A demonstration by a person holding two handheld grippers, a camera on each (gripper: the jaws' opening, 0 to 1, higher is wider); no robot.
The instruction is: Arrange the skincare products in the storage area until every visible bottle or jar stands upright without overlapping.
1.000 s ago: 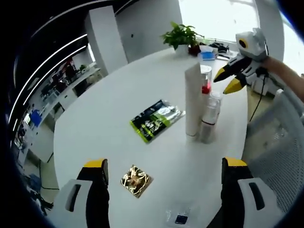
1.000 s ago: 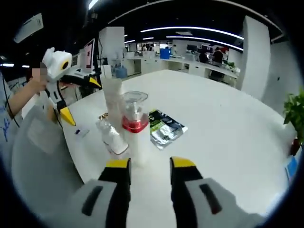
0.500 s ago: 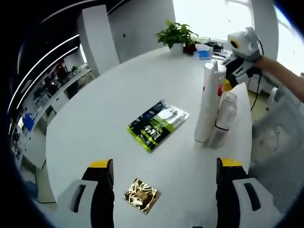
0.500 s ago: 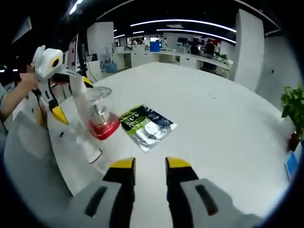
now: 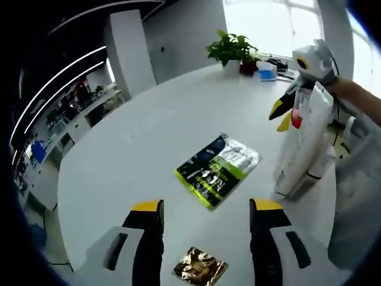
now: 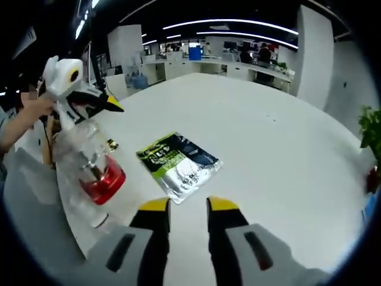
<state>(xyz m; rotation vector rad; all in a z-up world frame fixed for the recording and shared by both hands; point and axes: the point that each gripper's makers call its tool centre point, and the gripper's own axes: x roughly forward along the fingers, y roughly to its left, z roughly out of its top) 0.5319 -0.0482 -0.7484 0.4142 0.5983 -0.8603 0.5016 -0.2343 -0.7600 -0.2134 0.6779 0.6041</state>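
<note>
so the right gripper (image 5: 284, 113), jaws a little apart and empty, has pulled back from the upright bottles (image 5: 303, 143) near the table (image 5: 149, 137) edge; left gripper (image 5: 205, 205) open, now nearer the sachet (image 5: 218, 168).

— What's new?
— The left gripper (image 5: 204, 210) has narrowed its jaws; the right gripper (image 5: 284, 114) has closed in on the bottles (image 5: 303, 143), at two o'clock.

round white table (image 5: 137, 149) | green-black sachet (image 5: 218, 170) lying flat | gold foil packet (image 5: 200, 269) | potted plant (image 5: 233, 49) at far edge
</note>
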